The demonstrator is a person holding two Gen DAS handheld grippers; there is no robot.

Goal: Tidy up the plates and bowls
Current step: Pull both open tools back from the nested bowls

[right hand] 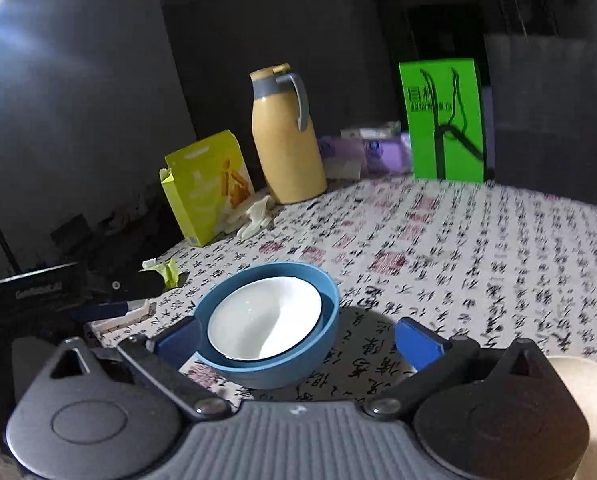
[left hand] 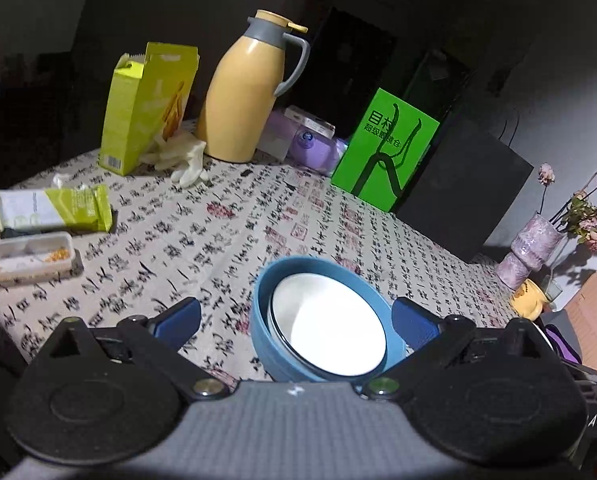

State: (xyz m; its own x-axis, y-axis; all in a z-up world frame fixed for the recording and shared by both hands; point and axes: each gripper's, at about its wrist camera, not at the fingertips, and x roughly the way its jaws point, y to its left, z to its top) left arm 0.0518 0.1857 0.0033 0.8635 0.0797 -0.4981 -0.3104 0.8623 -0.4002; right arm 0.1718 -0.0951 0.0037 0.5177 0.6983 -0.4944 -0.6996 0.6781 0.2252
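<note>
Indoors, dim room, calligraphy-print tablecloth (left hand: 202,240), nested bowls (left hand: 326,320)

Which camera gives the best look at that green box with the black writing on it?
The left wrist view. There the green box is sharp enough that its black characters and line drawing read clearly, though it looks tilted. In the right wrist view the green box stands upright and whole, but motion blur smears the print.

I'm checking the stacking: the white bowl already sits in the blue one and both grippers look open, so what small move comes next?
Probably draw both back: the glossy white bowl sits nested inside the round blue bowl, and the left hand-held gripper and right hand-held gripper are open, holding nothing.
</note>
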